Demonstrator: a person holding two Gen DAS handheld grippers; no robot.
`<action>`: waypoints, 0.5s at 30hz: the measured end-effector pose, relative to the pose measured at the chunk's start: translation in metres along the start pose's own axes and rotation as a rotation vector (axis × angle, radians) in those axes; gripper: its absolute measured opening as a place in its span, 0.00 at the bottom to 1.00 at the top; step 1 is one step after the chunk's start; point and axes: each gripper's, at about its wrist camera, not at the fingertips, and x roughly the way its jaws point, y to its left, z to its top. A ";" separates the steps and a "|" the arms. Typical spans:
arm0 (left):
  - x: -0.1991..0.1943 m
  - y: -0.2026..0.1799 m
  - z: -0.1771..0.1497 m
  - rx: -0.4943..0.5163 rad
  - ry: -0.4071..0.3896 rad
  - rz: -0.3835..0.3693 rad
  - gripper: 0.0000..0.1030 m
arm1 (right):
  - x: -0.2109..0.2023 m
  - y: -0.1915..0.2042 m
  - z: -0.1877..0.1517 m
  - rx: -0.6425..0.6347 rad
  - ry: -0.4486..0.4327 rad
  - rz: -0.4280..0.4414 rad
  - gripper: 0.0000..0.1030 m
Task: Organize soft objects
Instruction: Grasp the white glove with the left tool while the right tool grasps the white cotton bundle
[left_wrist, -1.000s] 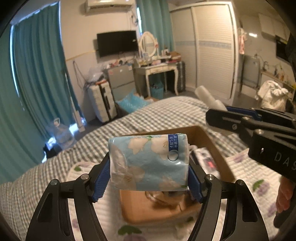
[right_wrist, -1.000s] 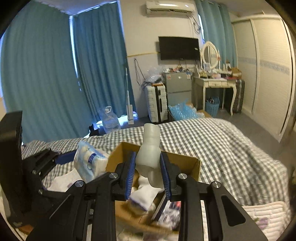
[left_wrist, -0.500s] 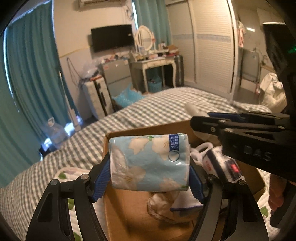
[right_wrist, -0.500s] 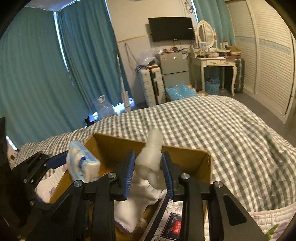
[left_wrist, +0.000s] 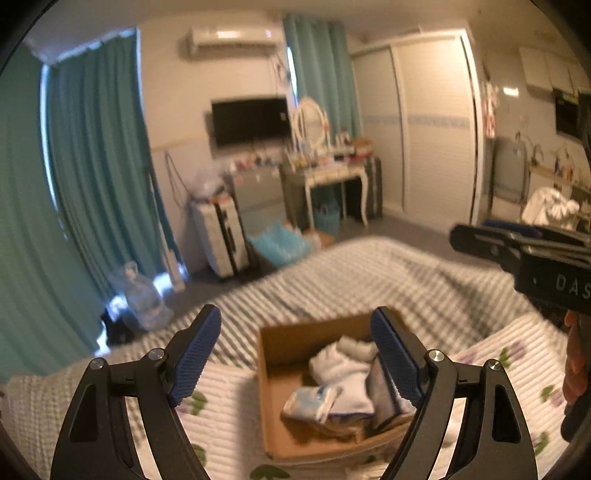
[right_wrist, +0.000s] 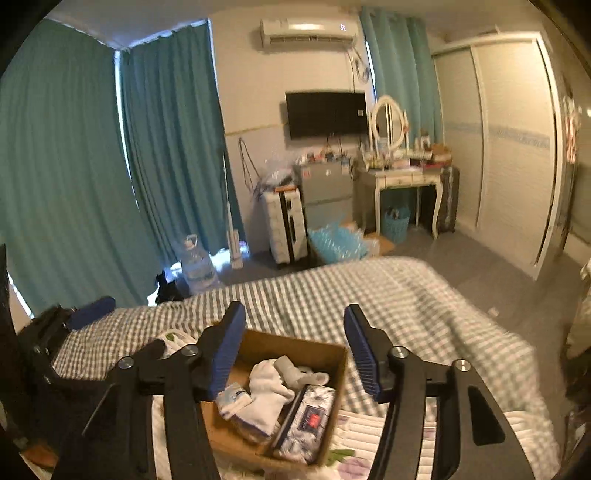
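An open cardboard box (left_wrist: 269, 354) (right_wrist: 332, 354) lies on the bed. In it are the blue floral tissue pack (left_wrist: 312, 400) (right_wrist: 232, 398), white soft cloths (left_wrist: 345, 363) (right_wrist: 271, 382), a pale white soft piece (right_wrist: 291, 363) and a dark patterned packet (left_wrist: 384, 395) (right_wrist: 308, 421). My left gripper (left_wrist: 297, 356) is open and empty, raised above the box. My right gripper (right_wrist: 295, 349) is open and empty above the box; it also shows at the right of the left wrist view (left_wrist: 524, 254).
The box rests on a white quilted blanket with purple flowers (left_wrist: 221, 417) over a grey checked bedspread (right_wrist: 369, 291). Beyond the bed are teal curtains (right_wrist: 74, 166), a water bottle (right_wrist: 194, 258), a suitcase (right_wrist: 284, 221), a dressing table (right_wrist: 402, 181) and wardrobe doors (right_wrist: 509, 147).
My left gripper let go of the tissue pack and my right let go of the white soft piece; both now lie in the box. Both grippers opened and rose away from the box.
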 end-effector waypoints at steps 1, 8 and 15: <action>-0.010 0.000 0.004 -0.006 -0.019 0.005 0.82 | -0.015 0.002 0.003 -0.010 -0.012 -0.001 0.56; -0.114 -0.005 0.008 -0.050 -0.150 0.014 0.98 | -0.118 0.005 -0.006 -0.075 -0.057 0.003 0.72; -0.136 -0.019 -0.028 -0.086 -0.115 0.037 0.98 | -0.144 -0.006 -0.046 -0.101 -0.010 0.018 0.90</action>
